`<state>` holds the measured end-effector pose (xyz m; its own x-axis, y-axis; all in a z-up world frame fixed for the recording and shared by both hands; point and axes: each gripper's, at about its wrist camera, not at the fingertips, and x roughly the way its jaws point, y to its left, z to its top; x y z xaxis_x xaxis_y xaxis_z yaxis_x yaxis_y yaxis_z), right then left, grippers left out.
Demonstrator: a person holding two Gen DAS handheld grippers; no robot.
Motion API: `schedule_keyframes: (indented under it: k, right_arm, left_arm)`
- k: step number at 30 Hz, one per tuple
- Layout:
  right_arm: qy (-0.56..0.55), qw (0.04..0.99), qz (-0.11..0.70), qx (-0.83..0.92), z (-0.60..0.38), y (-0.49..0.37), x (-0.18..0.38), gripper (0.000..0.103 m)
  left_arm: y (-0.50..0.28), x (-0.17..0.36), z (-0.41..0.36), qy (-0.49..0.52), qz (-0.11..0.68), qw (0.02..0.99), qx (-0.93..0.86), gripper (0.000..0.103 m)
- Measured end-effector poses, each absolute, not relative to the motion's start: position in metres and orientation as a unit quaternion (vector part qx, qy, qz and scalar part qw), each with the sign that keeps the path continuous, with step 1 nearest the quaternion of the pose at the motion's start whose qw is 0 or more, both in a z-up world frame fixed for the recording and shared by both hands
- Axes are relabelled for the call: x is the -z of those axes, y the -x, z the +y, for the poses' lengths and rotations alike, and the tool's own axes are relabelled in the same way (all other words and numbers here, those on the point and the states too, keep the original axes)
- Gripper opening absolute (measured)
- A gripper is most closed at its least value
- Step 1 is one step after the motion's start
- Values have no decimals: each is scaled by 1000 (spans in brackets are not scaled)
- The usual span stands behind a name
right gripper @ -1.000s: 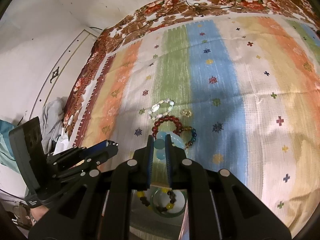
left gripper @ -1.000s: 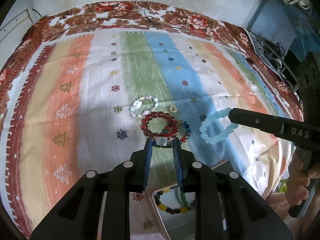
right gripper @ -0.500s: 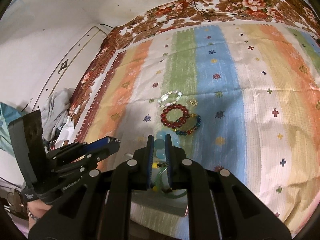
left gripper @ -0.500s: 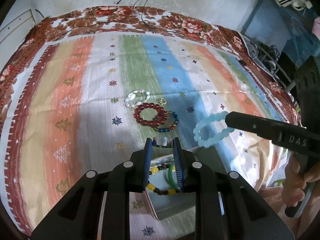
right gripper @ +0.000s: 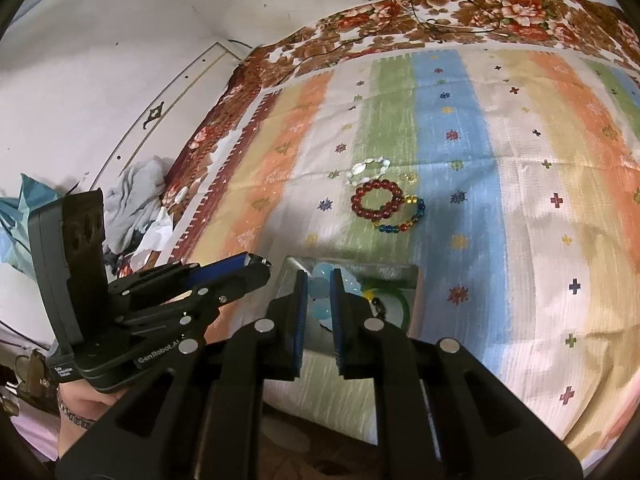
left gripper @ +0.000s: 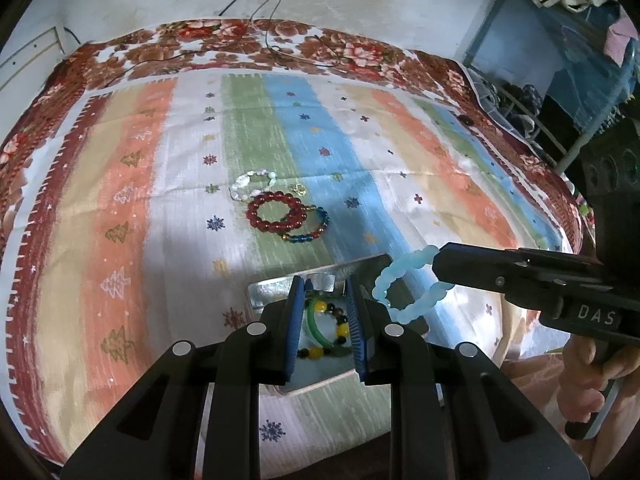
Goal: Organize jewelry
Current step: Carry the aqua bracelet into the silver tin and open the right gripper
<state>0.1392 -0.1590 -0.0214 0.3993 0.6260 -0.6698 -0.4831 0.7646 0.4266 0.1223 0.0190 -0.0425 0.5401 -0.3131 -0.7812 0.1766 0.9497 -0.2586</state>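
My right gripper is shut on a pale blue bead bracelet, which hangs over the right side of a shiny metal tray. In the tray lie a yellow-and-black bead bracelet and a green bangle. My left gripper hovers over the tray's far edge, shut on a small silvery piece. Farther out on the striped cloth lie a red bead bracelet, a blue and multicoloured bead bracelet, a white pearl bracelet and a small gold piece.
The tray sits near the bed's front edge. Cables trail over the flowered far border by the wall. A blue rack with clothes stands to the right, and crumpled cloth lies on the floor to the left.
Both grippers have drawn back toward the bed's near edge, each keeping its hold. The tray has come into full view beneath them, and the bracelets on the cloth now lie farther off.
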Motion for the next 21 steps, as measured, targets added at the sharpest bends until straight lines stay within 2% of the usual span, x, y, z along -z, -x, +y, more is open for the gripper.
schedule_keyframes:
  k: [16, 17, 18, 19, 20, 21]
  right_arm:
    - [-84, 831, 439, -331, -160, -133, 27, 14]
    - [-86, 832, 438, -329, -161, -134, 28, 16]
    - [-88, 834, 438, -324, -162, -136, 28, 19]
    - [-90, 835, 439, -320, -164, -137, 29, 26]
    - [-93, 835, 441, -317, -166, -139, 29, 30]
    - [-95, 833, 443, -317, -167, -141, 30, 30]
  left_arm:
    - [-120, 48, 14, 63, 463, 873, 141, 21]
    - [-120, 48, 14, 64, 462, 873, 141, 22]
    - [-120, 47, 14, 64, 462, 873, 140, 28]
    - [-120, 47, 15, 65, 461, 874, 138, 35]
    - [-121, 47, 16, 66, 460, 875, 136, 36]
    - [-120, 46, 16, 67, 460, 875, 136, 37]
